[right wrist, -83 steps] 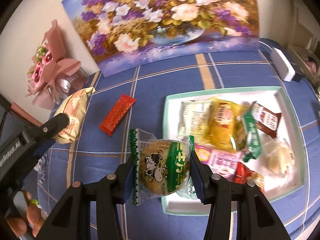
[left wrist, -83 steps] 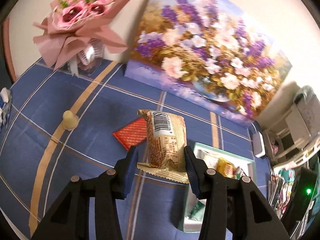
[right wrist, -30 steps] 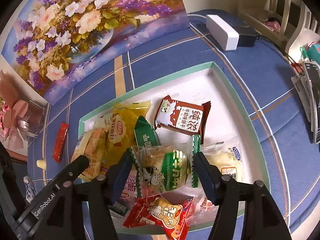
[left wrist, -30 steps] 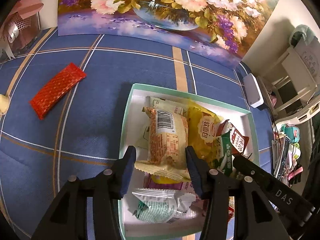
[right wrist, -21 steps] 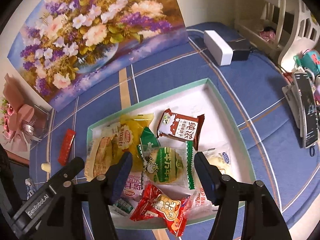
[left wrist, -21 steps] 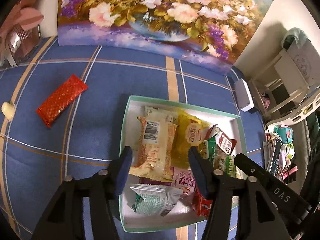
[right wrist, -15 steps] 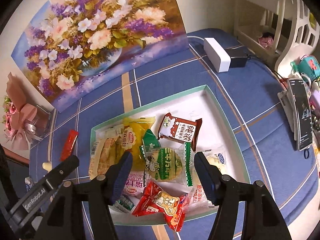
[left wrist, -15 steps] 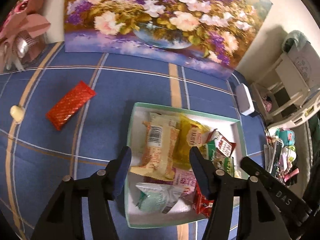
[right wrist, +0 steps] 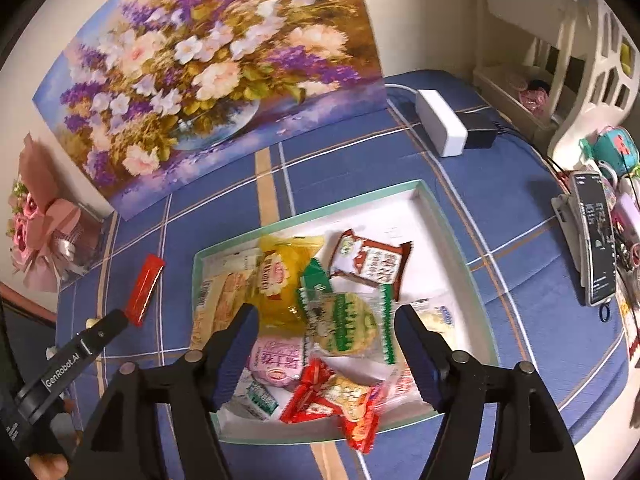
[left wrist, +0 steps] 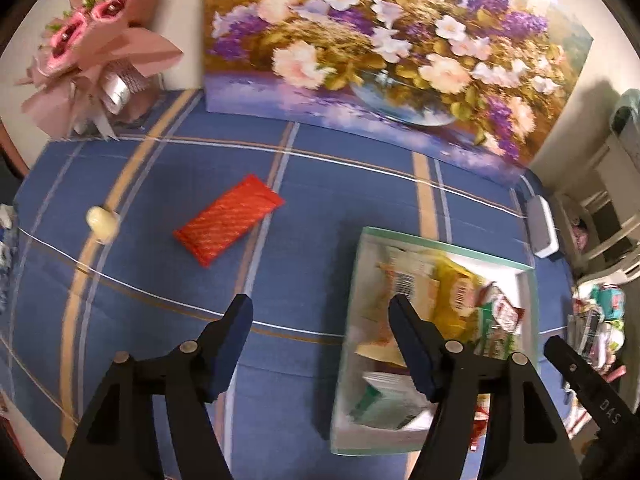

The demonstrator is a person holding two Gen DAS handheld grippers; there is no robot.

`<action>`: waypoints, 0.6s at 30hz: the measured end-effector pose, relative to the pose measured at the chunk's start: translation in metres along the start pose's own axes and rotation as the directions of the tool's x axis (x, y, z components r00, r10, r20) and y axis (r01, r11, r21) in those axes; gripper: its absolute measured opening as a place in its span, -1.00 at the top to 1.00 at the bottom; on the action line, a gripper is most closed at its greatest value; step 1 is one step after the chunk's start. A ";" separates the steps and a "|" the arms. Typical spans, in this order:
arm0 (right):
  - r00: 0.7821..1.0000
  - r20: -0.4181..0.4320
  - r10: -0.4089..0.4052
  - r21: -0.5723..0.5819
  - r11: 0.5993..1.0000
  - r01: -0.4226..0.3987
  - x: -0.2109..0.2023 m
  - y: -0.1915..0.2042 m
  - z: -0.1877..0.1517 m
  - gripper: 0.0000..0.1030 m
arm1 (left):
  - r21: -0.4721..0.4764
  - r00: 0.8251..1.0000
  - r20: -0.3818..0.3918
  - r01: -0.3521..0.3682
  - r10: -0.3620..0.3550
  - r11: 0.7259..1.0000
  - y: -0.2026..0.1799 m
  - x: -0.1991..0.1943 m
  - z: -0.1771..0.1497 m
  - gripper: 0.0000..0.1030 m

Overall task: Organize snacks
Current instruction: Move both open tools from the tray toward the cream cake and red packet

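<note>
Both grippers empty above the snack tray, one red bar left outside.

The left gripper [left wrist: 320,316] and the right gripper [right wrist: 326,326] have their jaws apart and opening, with nothing between them. Under the right one, the green-and-white round snack [right wrist: 346,326] lies among a crowded heap of packets in the mint-rimmed tray [right wrist: 452,224]. Most snacks look gathered; the flat, glossy red bar [left wrist: 228,218] lies on the blue cloth [left wrist: 320,184], left of the tray and well apart, likely next.
</note>
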State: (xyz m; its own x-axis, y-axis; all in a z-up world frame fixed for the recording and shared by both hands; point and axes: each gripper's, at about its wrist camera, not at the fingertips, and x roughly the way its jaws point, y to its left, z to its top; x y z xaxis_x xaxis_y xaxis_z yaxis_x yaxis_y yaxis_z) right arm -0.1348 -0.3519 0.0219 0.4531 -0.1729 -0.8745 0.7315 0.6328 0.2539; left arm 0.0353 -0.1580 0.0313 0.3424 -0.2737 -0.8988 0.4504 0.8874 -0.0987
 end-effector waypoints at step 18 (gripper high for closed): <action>0.992 -0.045 0.117 -0.126 0.984 -0.122 0.025 0.102 -0.025 -0.95 | -0.249 0.985 0.054 -0.146 0.164 0.957 0.133 -0.025 0.004 -0.83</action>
State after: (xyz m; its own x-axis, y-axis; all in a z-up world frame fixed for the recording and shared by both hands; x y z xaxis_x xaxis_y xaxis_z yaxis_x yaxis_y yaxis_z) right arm -0.0617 -0.2728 0.0158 0.5124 -0.0635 -0.8564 0.6005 0.7394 0.3045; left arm 0.0894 -0.0349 0.0421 0.4553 -0.1438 -0.8786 0.1755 0.9820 -0.0697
